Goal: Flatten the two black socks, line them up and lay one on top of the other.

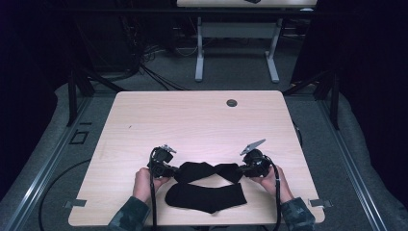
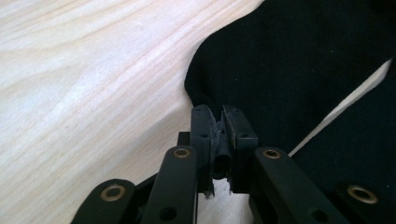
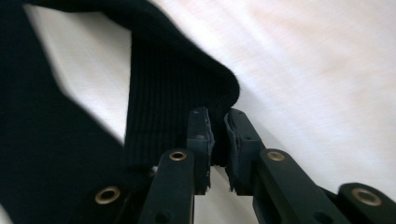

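Near the person's edge of the pale wooden table (image 1: 192,115), two black socks lie close together. The far sock (image 1: 209,171) stretches between both tools, its middle twisted and slightly pinched, its fabric dark and matte. The near sock (image 1: 207,197) lies flat just beside it, a broad foot shape with a rounded end on the left, and a thin sliver of tabletop shows between the two.

Left gripper (image 1: 174,169) has its jaws pressed narrow on the far sock's rounded left end; the left gripper view shows the pads (image 2: 205,130) nearly together at the cloth's edge, with a fold of black fabric (image 2: 280,70) rising just past them. Right gripper (image 1: 243,169) is likewise clamped on the sock's opposite end, where the right gripper view shows a ribbed cuff (image 3: 173,102) caught between closely set pads (image 3: 201,135). Both tools sit low at the surface, each held by a hand (image 1: 143,182) coming from the bottom edge.

Beyond the socks, the tabletop runs bare to its far edge, where a small round grommet (image 1: 232,103) sits. Open wood also lies to either side of the grippers. Toward the person, the near sock reaches almost to the table's front edge.
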`<state>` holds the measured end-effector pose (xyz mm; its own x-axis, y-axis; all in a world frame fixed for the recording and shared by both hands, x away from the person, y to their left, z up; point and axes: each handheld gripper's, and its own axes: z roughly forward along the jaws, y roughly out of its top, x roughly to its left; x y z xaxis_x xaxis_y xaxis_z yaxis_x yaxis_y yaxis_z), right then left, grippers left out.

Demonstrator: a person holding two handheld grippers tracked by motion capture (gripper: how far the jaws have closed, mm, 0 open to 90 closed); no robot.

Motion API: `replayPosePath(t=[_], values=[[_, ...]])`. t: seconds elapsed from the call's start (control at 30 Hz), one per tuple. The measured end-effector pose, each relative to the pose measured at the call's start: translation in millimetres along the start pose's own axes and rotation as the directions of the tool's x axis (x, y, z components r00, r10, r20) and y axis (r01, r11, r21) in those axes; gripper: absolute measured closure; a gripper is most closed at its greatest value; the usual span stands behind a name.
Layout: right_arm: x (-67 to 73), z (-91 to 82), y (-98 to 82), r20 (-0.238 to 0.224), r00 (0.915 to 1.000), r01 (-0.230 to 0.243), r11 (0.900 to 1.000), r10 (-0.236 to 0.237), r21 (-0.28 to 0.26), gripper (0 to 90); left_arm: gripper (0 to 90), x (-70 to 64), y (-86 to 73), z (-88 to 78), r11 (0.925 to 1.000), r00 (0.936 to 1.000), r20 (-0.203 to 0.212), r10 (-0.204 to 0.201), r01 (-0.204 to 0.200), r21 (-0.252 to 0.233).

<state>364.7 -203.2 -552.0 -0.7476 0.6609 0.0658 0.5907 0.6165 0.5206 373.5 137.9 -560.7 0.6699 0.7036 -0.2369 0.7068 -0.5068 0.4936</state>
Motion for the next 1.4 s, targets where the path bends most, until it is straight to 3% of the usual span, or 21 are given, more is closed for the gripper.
replayPosePath(t=[0.07, 0.2, 0.3, 0.33, 0.37, 0.43, 0.47, 0.5, 0.6, 0.67, 0.73, 0.8, 0.83, 0.93, 1.03, 1.1, 1.17, 1.23, 1.33, 1.37, 1.4], values=[[-1.3, -7.2, 8.3, 0.051, 0.9980, 0.039, 0.999, -0.037, -0.034, 82.1, 84.6, 1.4, 0.8, -5.7, 0.9993, 1.0000, 0.003, -0.007, 0.007, -0.037], [3.1, -25.5, 27.2, 0.180, 0.9750, 0.149, 0.984, -0.130, -0.098, 81.7, 84.5, 4.7, 5.6, -14.1, 0.9967, 0.9998, 0.014, -0.015, 0.016, -0.080], [8.2, -30.4, 36.2, 0.312, 0.9136, 0.305, 0.947, -0.261, -0.104, 80.4, 84.1, 7.8, 8.3, -16.5, 0.9947, 0.9995, 0.019, -0.026, 0.028, -0.099], [8.9, -30.9, 35.9, 0.325, 0.8993, 0.343, 0.933, -0.292, -0.109, 78.8, 83.8, 8.1, 8.6, -16.1, 0.9959, 0.9998, 0.011, -0.018, 0.019, -0.089], [9.1, -31.2, 33.7, 0.308, 0.8949, 0.370, 0.923, -0.323, -0.107, 74.2, 83.1, 7.8, 8.6, -14.4, 0.9968, 0.9998, 0.003, -0.018, 0.018, -0.078], [9.6, -30.0, 24.3, 0.206, 0.9074, 0.389, 0.918, -0.367, -0.078, 63.6, 80.4, 8.7, 6.5, -12.1, 0.9987, 1.0000, -0.007, 0.000, -0.001, -0.050], [11.4, -30.0, 16.6, 0.169, 0.9036, 0.409, 0.910, -0.394, -0.064, 61.2, 77.7, 8.8, 4.8, -11.3, 0.9991, 0.9999, -0.014, -0.001, 0.000, -0.042], [12.5, -29.9, 9.0, 0.119, 0.9084, 0.409, 0.911, -0.401, -0.051, 58.2, 75.2, 9.8, 2.9, -10.8, 0.9992, 0.9999, -0.010, 0.003, -0.003, -0.039], [12.4, -32.7, -10.1, 0.034, 0.9309, 0.365, 0.931, -0.364, -0.032, 53.0, 64.4, 12.3, 0.2, -12.0, 0.9990, 0.9998, -0.011, -0.014, 0.013, -0.042], [8.0, -38.7, -14.7, 0.037, 0.9489, 0.315, 0.948, -0.313, -0.050, 51.1, 56.4, 13.5, 0.8, -13.0, 0.9979, 0.9993, -0.014, -0.035, 0.034, -0.054], [-1.3, -43.5, -12.6, 0.046, 0.9787, 0.204, 0.975, -0.200, -0.092, 48.2, 52.6, 13.9, 1.7, -13.8, 0.9965, 0.9986, -0.008, -0.053, 0.052, -0.065], [-11.4, -40.1, -8.8, 0.021, 0.9961, 0.088, 0.990, -0.086, -0.114, 46.2, 51.6, 12.5, 2.1, -13.0, 0.9961, 0.9982, -0.005, -0.059, 0.059, -0.066], [-16.1, -35.6, -6.8, 0.022, 0.9993, 0.032, 0.994, -0.030, -0.109, 45.7, 51.6, 12.0, 2.2, -12.4, 0.9964, 0.9983, -0.007, -0.058, 0.058, -0.062], [-26.6, -18.5, -2.6, -0.016, 0.9986, -0.053, 0.994, 0.051, -0.091, 41.1, 53.5, 10.9, 2.6, -8.7, 0.9974, 0.9984, -0.007, -0.056, 0.055, -0.047], [-33.7, -2.6, 3.4, -0.050, 0.9952, -0.088, 0.993, 0.084, -0.077, 32.6, 59.2, 10.3, 2.4, -4.9, 0.9986, 0.9989, -0.014, -0.046, 0.045, -0.029], [-36.8, 5.7, 8.9, -0.050, 0.9945, -0.095, 0.994, 0.092, -0.062, 33.9, 64.1, 9.3, 2.3, -2.9, 0.9994, 0.9993, -0.022, -0.032, 0.032, -0.012], [-37.8, 14.0, 14.3, -0.038, 0.9972, -0.065, 0.997, 0.063, -0.044, 58.1, 71.2, 9.1, 1.6, -1.9, 0.9998, 0.9994, -0.028, -0.018, 0.018, -0.009], [-38.2, 15.4, 18.3, -0.028, 0.9986, -0.045, 0.998, 0.044, -0.036, 73.6, 78.5, 9.0, 0.8, -1.0, 0.9997, 0.9995, -0.025, -0.018, 0.018, -0.014], [-33.1, 6.0, 27.5, 0.065, 0.9976, 0.028, 0.998, -0.024, -0.063, 82.2, 82.9, 8.1, 2.2, -0.1, 1.0000, 0.9998, -0.020, -0.002, 0.001, -0.005], [-29.7, 1.6, 31.1, 0.119, 0.9908, 0.074, 0.994, -0.065, -0.075, 82.3, 83.3, 7.6, 3.0, 0.2, 1.0000, 0.9998, -0.021, -0.002, 0.002, -0.001], [-23.5, -2.7, 34.2, 0.188, 0.9752, 0.136, 0.987, -0.117, -0.089, 82.4, 83.5, 7.7, 3.6, 0.3, 1.0000, 0.9998, -0.020, 0.004, -0.004, 0.003]])
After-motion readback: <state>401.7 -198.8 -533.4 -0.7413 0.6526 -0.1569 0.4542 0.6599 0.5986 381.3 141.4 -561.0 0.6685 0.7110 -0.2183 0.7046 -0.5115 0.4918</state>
